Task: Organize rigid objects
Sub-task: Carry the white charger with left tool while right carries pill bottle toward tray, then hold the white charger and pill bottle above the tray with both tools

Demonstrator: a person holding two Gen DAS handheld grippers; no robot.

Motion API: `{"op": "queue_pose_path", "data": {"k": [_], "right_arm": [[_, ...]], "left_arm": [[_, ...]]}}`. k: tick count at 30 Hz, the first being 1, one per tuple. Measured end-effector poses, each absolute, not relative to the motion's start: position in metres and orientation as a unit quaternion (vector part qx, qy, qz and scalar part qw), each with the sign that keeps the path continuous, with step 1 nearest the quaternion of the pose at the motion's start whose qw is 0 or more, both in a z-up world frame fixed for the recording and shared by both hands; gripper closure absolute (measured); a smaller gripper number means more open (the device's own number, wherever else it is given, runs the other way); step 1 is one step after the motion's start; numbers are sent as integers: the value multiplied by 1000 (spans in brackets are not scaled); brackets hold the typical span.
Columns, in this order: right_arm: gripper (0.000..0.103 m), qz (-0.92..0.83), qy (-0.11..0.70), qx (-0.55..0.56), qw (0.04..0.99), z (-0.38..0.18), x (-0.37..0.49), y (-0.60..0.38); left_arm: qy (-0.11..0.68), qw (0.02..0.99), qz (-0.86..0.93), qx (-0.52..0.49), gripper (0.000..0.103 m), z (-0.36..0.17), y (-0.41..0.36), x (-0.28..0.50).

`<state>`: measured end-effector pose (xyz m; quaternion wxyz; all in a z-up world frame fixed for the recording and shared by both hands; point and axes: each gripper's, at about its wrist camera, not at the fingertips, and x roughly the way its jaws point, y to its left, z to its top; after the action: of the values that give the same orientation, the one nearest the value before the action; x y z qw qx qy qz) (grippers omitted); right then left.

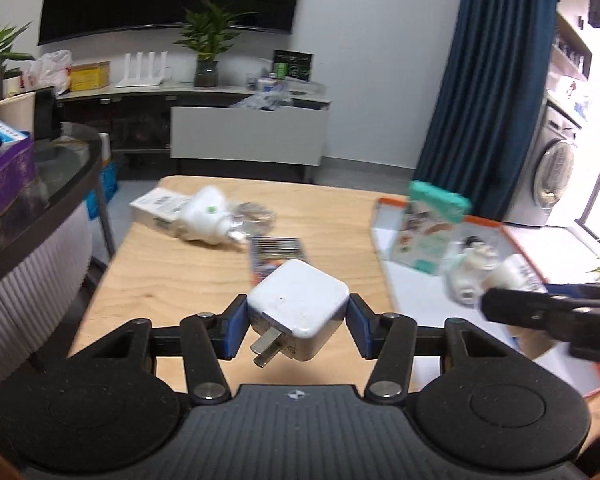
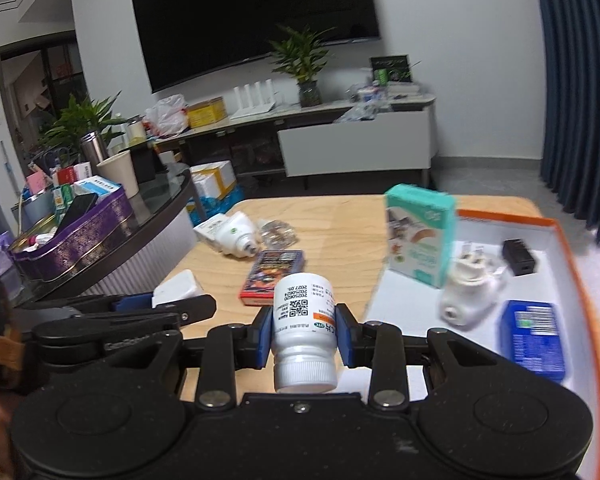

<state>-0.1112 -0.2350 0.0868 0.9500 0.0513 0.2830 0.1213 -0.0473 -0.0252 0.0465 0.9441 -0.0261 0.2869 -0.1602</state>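
Observation:
My left gripper (image 1: 297, 322) is shut on a white plug charger (image 1: 298, 304), prongs towards me, above the wooden table (image 1: 172, 280). My right gripper (image 2: 303, 330) is shut on a white pill bottle (image 2: 302, 332), cap towards me, near the left edge of the white tray with the orange rim (image 2: 572, 248). The tray holds a teal carton (image 2: 420, 236), a white adapter (image 2: 466, 292), a black block (image 2: 519, 257) and a blue box (image 2: 534, 338). On the table lie a card box (image 2: 271, 270), a white bulb-like plug (image 2: 236, 236) and a clear bag (image 2: 278, 232).
A round side table with a purple tin (image 2: 76, 240) full of items stands at the left. A TV cabinet (image 2: 356, 144) with a plant and clutter lines the far wall. A blue curtain (image 1: 484, 80) and a washing machine (image 1: 548, 176) are at the right.

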Motion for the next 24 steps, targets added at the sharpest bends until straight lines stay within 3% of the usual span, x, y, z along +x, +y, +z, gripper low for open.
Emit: {"op": "queue_pose_path", "data": {"k": [24], "right_arm": [[63,-9,252,92,963,92,-163,-352]], "left_arm": [[299,921,-248,-16,50,62,-137,-66]]}}
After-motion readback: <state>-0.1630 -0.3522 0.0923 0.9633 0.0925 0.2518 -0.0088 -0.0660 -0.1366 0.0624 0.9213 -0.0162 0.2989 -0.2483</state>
